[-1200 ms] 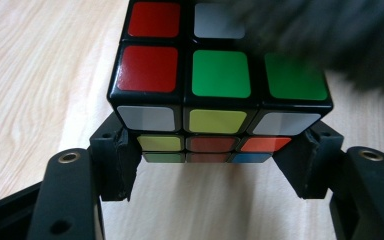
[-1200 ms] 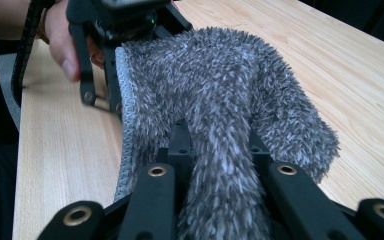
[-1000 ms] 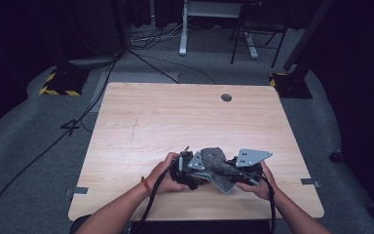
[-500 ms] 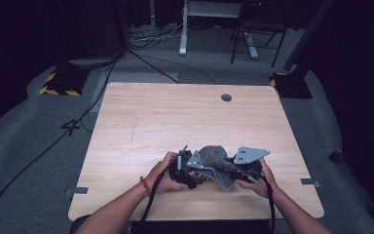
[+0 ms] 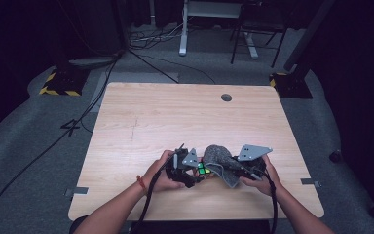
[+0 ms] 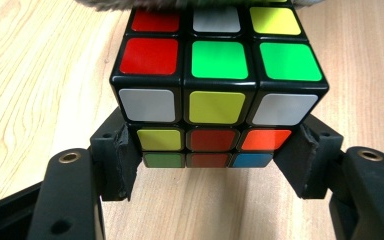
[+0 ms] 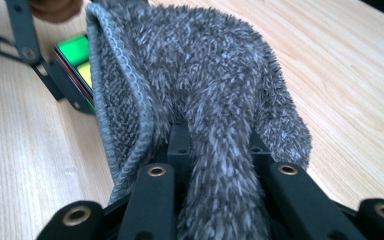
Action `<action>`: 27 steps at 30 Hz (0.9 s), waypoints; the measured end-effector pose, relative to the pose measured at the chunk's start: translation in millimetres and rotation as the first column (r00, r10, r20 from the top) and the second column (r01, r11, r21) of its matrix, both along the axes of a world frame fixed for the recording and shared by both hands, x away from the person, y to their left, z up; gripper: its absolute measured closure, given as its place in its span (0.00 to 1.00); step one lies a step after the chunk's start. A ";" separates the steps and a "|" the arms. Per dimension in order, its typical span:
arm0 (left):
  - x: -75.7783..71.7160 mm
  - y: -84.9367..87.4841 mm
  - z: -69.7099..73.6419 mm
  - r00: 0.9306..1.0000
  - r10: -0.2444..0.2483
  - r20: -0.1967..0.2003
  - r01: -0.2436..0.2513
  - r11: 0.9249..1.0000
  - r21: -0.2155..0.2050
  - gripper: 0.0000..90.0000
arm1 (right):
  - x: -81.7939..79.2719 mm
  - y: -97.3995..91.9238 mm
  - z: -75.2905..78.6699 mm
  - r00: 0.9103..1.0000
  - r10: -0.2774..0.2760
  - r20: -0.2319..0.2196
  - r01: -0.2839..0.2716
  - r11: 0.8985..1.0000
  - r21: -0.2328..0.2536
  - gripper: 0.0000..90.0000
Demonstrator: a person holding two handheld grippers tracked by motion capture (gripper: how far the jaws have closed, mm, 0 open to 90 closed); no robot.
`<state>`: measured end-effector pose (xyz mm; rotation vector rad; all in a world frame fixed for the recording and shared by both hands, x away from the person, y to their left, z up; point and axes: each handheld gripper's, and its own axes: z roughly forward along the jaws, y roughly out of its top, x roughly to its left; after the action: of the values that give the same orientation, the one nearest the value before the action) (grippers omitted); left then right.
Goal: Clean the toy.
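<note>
Puzzle cube (image 6: 219, 95) clamped at its lower sides between left gripper (image 6: 215, 165) jaws, just above wooden table (image 5: 165, 117), right gripper (image 7: 219, 170) closed on grey fluffy cloth (image 7: 205, 90), cloth touching cube's far side.

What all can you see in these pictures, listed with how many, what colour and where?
cube: one, black with red, green, yellow, white, orange and blue stickers, near edge of the table, clamped between the left jaws.
cloth: one, grey and fuzzy, against the cube's far side, pinched in the right jaws.
table: one, light wood, centre of the high view, with a dark round hole near its far edge.
floor cables: several, black, on the grey carpet beyond and left of the table.
desk frame: one, white, behind the table.
left gripper: one, black, shut on the cube.
right gripper: one, black, shut on the cloth.
hands: two, at the near edge, one per gripper.
</note>
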<state>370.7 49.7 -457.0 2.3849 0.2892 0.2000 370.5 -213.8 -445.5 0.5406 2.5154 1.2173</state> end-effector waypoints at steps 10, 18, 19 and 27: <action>-0.6 -1.5 2.2 1.000 -0.028 -0.013 0.028 1.000 -0.004 0.38 | -5.2 -5.9 13.2 1.000 -0.003 0.020 0.002 0.996 0.086 0.83; -5.8 -13.2 -3.7 0.997 -0.072 -0.009 0.072 0.997 0.017 0.38 | -22.9 20.5 20.1 0.993 0.106 0.046 -0.110 0.989 0.094 0.83; -6.1 -12.8 -4.0 0.997 -0.071 -0.012 0.071 0.997 0.021 0.38 | -23.4 22.6 18.5 0.993 0.109 0.045 -0.113 0.990 0.086 0.83; -4.9 -7.3 -0.2 0.998 -0.055 -0.010 0.055 0.999 0.000 0.38 | -12.4 12.9 11.5 0.998 0.062 0.019 -0.063 0.997 0.051 0.83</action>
<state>365.7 42.5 -457.2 2.3912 0.2281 0.1628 358.0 -200.9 -434.0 0.4647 2.5104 1.3074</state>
